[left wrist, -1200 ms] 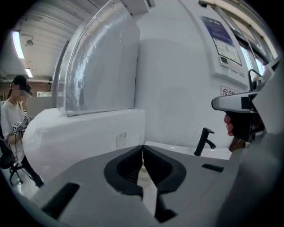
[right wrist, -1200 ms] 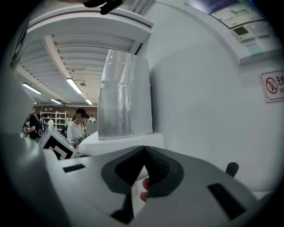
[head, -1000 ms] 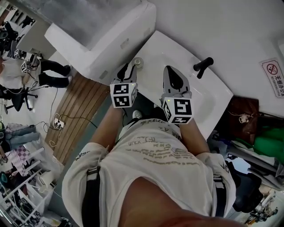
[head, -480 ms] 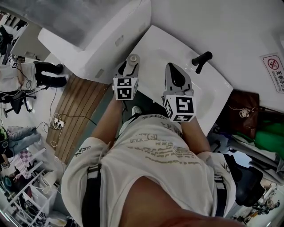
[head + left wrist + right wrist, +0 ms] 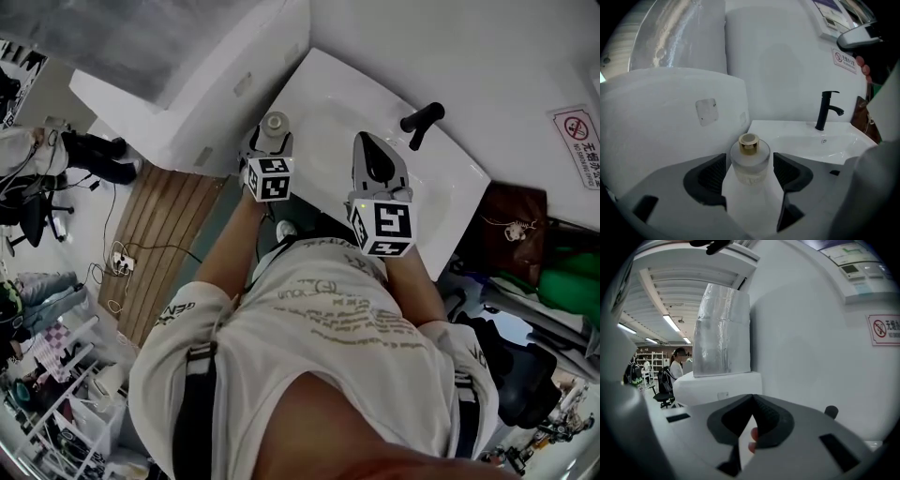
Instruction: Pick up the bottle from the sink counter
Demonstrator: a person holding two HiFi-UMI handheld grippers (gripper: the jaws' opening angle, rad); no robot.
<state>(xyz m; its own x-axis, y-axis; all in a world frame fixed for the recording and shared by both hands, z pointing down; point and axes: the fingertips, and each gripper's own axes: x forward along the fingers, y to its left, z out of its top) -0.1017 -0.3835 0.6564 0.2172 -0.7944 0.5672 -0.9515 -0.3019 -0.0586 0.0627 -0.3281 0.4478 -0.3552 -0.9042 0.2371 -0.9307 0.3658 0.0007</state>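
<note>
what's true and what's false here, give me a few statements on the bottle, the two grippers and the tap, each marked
1. The bottle stands between the left gripper's jaws. True; the jaws are opening and flank it on both sides.
2. The bottle's cap is black. False: the cap is gold.
3. The right gripper holds the bottle. False: its jaws are together with nothing in them.
4. A black tap stands at the back of the sink. True.
5. The bottle lies on its side. False: it stands upright.
</note>
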